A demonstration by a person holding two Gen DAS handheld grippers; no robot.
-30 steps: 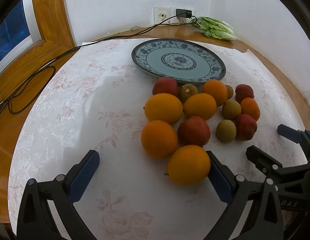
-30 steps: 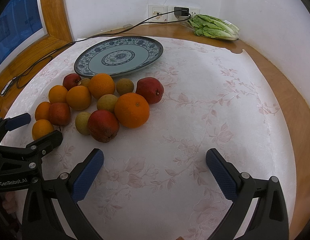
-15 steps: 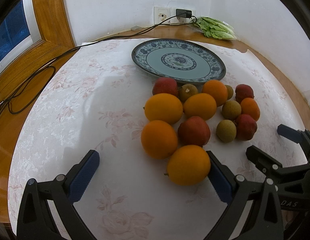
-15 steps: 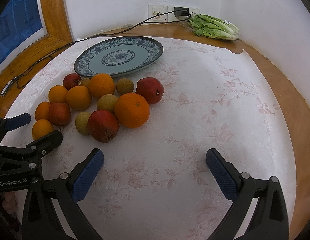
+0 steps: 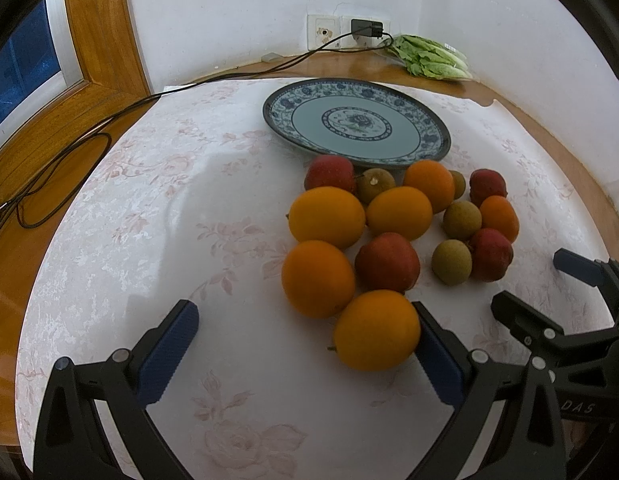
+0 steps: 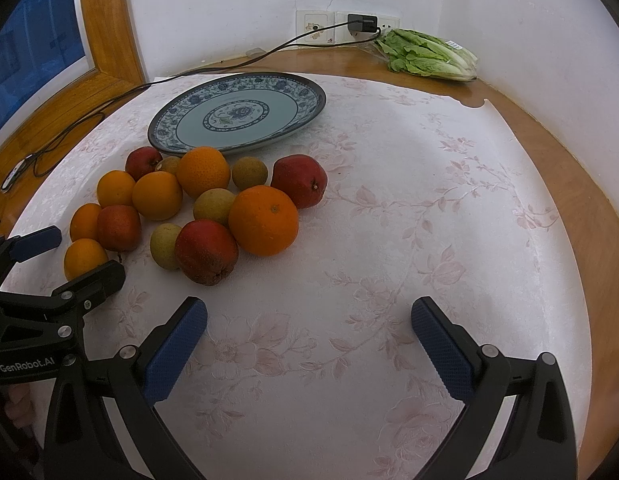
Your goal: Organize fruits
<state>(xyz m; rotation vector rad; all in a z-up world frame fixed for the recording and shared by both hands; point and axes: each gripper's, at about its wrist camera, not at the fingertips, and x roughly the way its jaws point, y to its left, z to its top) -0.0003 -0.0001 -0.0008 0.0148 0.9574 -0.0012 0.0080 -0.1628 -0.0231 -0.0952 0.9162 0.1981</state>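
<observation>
Soft daylight; sharp; fisheye-curved edges

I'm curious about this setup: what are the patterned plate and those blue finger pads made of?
The plate looks like glazed ceramic: a glossy surface with a printed blue floral pattern and a dark rim. The blue pads on the right gripper look like textured rubber, matte with fine dimples, though it could be soft plastic.

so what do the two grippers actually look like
Both are matte black frames with silver screws and two splayed fingers tipped with blue textured pads. The left gripper shows white "GenRobot.AI" lettering in the right view; the right gripper shows "DAS" in the left view. No cables or sleeves visible.
</observation>
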